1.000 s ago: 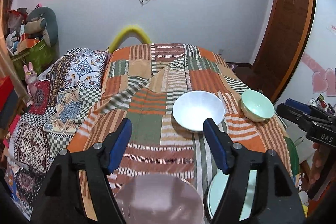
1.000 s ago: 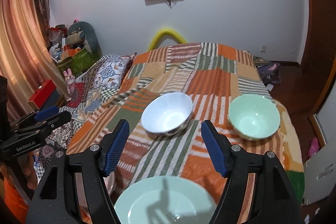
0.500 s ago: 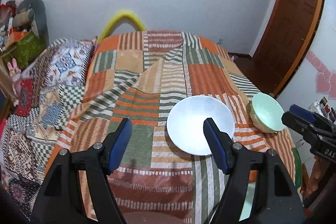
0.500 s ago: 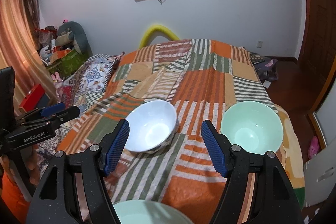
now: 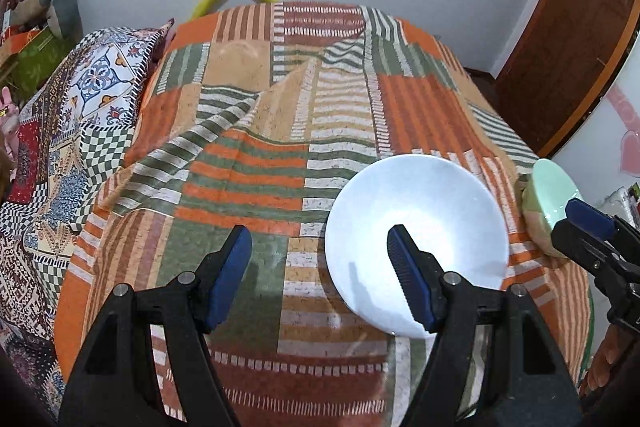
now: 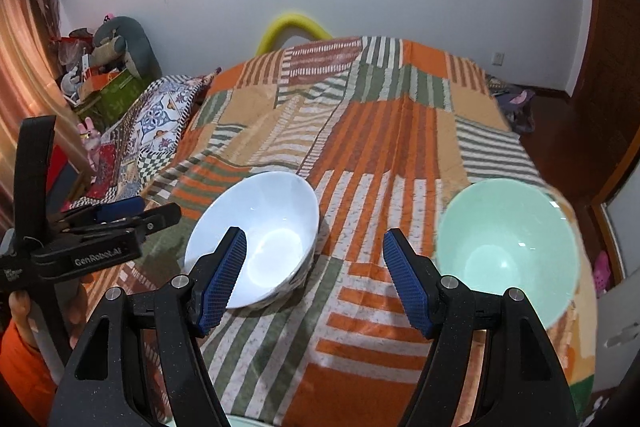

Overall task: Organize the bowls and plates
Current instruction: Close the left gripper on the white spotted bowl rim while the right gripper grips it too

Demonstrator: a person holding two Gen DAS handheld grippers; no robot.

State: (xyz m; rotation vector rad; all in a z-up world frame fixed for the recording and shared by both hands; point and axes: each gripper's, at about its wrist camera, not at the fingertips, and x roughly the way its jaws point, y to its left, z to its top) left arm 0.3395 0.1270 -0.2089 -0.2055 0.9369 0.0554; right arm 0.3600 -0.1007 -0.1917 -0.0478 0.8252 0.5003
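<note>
I have both grippers hovering over the patchwork bedspread (image 6: 400,131) with nothing in hand. The left gripper (image 5: 320,271) has its jaws spread wide, its right finger showing against the white bowl (image 5: 424,227), which sits upright on the cloth; I judge I'm lining up to take it by the near rim. The right gripper (image 6: 316,275) is equally wide open and empty, framing the gap between the white bowl (image 6: 260,235) and the mint green bowl (image 6: 508,251), which stand near each other but apart. Nesting one bowl in the other looks like the sensible aim, so I keep both sets of fingers open.
</note>
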